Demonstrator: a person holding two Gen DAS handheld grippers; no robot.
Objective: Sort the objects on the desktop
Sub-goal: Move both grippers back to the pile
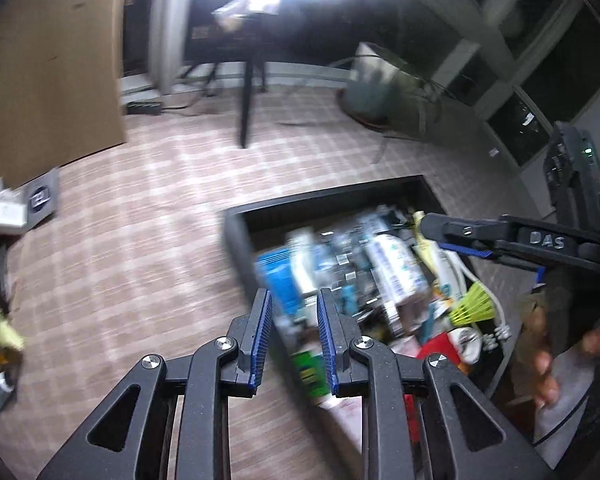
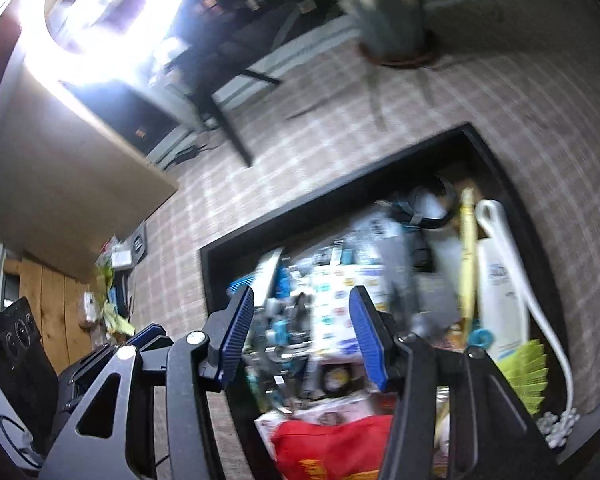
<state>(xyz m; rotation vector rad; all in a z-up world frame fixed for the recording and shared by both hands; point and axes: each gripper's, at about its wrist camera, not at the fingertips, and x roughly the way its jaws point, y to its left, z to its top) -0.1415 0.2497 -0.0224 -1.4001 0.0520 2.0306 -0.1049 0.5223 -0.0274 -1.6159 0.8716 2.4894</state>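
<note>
Left claw (image 1: 294,312) narrowly parted, apparently empty; right claw (image 2: 300,320) wide apart.

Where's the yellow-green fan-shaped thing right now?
The yellow-green fan lies in the black bin at its right side, beside the white cord; in the left wrist view it shows below the right gripper.

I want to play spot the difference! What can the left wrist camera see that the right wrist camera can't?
Only the left wrist view shows the person's hand holding the right tool.

Only the right wrist view shows the wooden planks.

Both show the black box full of blurry objects, the yellow-green shuttlecock, the potted plant and the checked cloth.
</note>
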